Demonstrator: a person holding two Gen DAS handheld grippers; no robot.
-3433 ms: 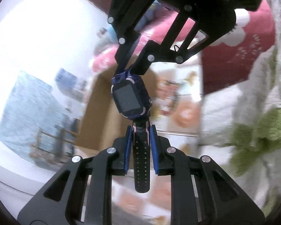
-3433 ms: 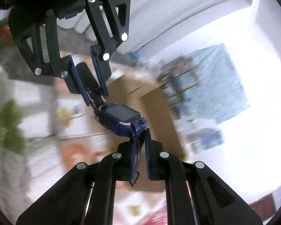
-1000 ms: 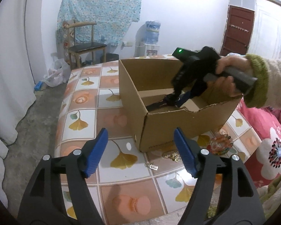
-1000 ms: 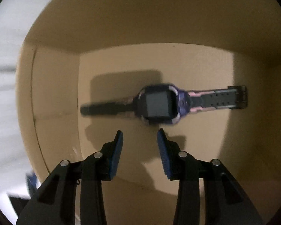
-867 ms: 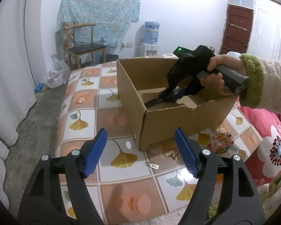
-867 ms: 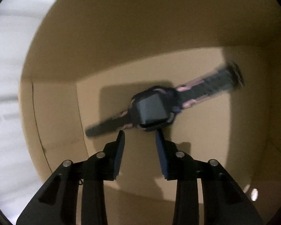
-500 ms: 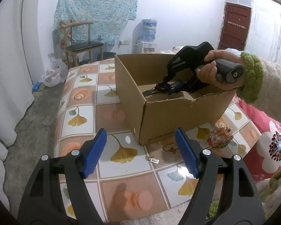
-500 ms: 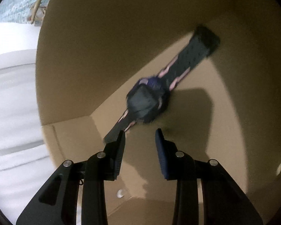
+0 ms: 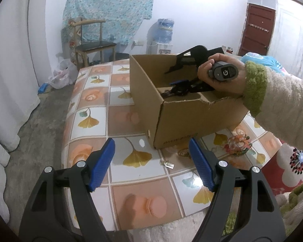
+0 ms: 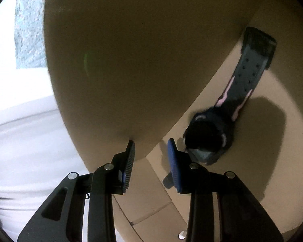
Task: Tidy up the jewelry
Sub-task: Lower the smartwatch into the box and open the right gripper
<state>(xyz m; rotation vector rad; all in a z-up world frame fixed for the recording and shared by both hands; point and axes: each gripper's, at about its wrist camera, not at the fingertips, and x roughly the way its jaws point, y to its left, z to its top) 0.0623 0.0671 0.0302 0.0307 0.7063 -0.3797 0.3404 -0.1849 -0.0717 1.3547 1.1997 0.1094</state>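
Watch (image 10: 230,109): dark blue with pink trim, lying on the floor of the cardboard box (image 9: 183,119), strap running toward the far wall, face nearest the right tongs (image 10: 150,151).
Right tongs: spread, holding nothing; the right blade sits just beside the watch face, the left blade near the box wall.
Left tongs (image 9: 151,161): spread wide and holding nothing, above the tiled surface (image 9: 119,121) in front of the box.
Other jewelry: a beaded bracelet (image 9: 237,144), a gold piece (image 9: 183,152) at the box's base and a small charm (image 9: 167,164) lie on the surface outside the box.
Right wrist view only: box interior and the whole watch.
Left wrist view only: box exterior with its torn front edge, the right hand (image 9: 222,78) on the handle, the loose jewelry; of the watch, only a dark sliver shows over the rim.
Change over 3.4 s: the watch was stretched between both tongs by its strap ends; both have let go. In the last second the right tongs have swung, so the watch now lies diagonally in view.
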